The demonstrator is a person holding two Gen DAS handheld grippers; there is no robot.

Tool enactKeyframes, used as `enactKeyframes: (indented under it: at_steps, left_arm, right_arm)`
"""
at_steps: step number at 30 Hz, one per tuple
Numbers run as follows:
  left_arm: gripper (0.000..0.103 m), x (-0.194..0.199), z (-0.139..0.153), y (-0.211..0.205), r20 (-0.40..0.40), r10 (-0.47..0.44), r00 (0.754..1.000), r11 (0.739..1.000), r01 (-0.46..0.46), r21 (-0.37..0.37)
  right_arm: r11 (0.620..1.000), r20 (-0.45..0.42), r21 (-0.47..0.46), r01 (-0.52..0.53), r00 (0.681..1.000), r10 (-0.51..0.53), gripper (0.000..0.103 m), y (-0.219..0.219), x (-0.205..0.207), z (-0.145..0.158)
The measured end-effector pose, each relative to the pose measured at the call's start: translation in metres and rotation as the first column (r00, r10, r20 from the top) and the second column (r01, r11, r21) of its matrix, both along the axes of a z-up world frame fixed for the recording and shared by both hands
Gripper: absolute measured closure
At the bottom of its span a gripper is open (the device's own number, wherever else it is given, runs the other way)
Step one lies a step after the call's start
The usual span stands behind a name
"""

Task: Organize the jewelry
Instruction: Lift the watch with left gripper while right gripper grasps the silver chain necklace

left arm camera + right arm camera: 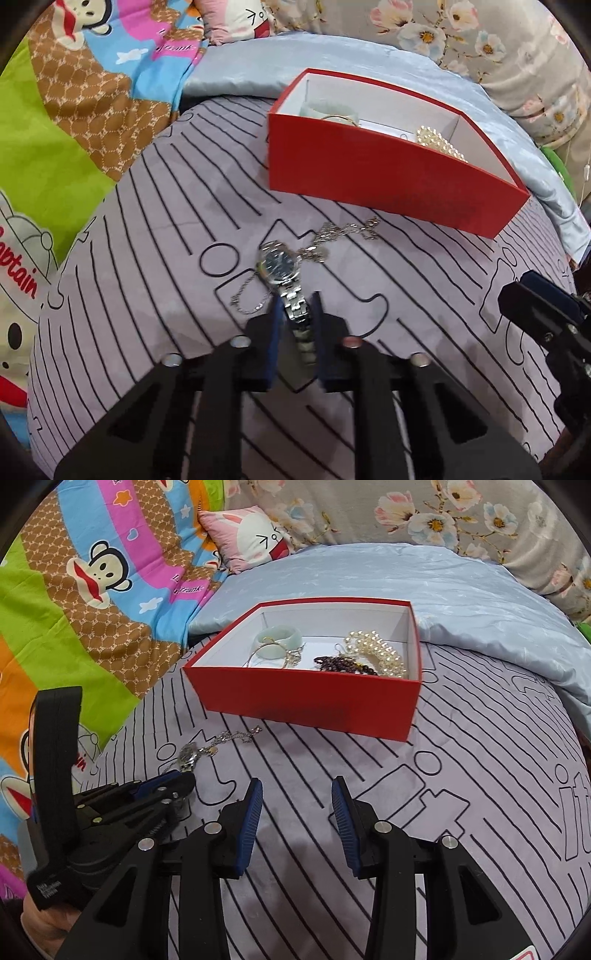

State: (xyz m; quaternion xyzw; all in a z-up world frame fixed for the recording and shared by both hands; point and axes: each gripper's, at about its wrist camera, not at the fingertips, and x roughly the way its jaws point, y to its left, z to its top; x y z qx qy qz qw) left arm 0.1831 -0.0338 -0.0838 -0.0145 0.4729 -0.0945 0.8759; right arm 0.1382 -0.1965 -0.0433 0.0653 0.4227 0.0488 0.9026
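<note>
A silver watch (282,271) with a dark dial lies on the striped lilac cloth, beside a silver chain necklace (340,232) and a thin chain (247,299). My left gripper (295,306) has its blue pads on either side of the watch's metal band, nearly closed on it. The red box (306,698) stands beyond, holding a jade bangle (277,637), a pearl bracelet (376,651) and dark beads (340,664). My right gripper (297,794) is open and empty, low over the cloth in front of the box. The left gripper also shows in the right wrist view (177,779).
A pale blue pillow (406,579) lies behind the box. A colourful cartoon blanket (85,590) covers the left side, and a small pink cushion (251,539) and floral bedding (461,513) lie at the back.
</note>
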Motion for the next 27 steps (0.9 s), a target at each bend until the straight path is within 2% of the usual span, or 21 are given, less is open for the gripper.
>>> enactKeyframes:
  at_steps: [5,12,27]
  left_arm:
    - [0.093,-0.001,0.004,0.016,0.007,-0.030,1.000,0.998,0.030,-0.057]
    - [0.093,-0.005,0.024,0.036,0.034,-0.038,0.999,0.991,0.042,-0.129]
    - [0.093,0.010,0.049,0.066,0.095,-0.022,0.995,0.983,0.039,-0.178]
  right_arm:
    - [0.999,-0.006,0.020,-0.031,1.000,0.031,0.064,0.012,0.007,-0.002]
    - [0.996,-0.018,0.049,-0.080,0.997,0.081,0.064,0.033,0.025,-0.008]
    - [0.989,-0.071,-0.018,-0.150,0.986,0.148,0.067,0.076,0.082,-0.032]
